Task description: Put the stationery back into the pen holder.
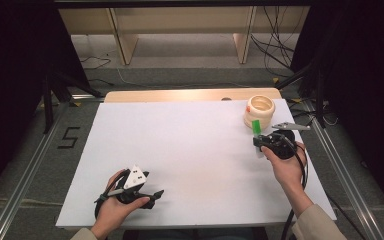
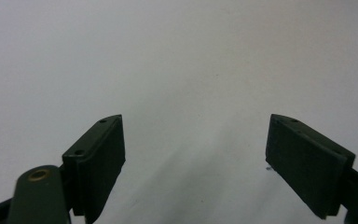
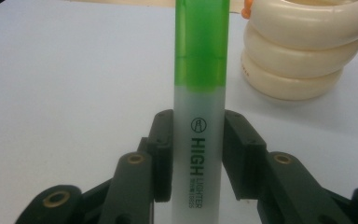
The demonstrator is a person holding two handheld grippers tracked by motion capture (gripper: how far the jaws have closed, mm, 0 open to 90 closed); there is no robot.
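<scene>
Clamping the green highlighter [image 3: 199,140] between its jaws, my right gripper [image 3: 197,154] holds it by the pale barrel, green cap pointing toward the cream ringed holder [image 3: 303,44] just beyond, at the bench's [image 1: 190,150] far right. My left gripper [image 2: 196,154] rests low at the near left, jaws spread wide over bare white surface with nothing between them.

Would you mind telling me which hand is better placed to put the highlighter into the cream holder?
Right. The right claw already grips the highlighter beside the cream holder; the left claw is open, at the table's near left.
</scene>
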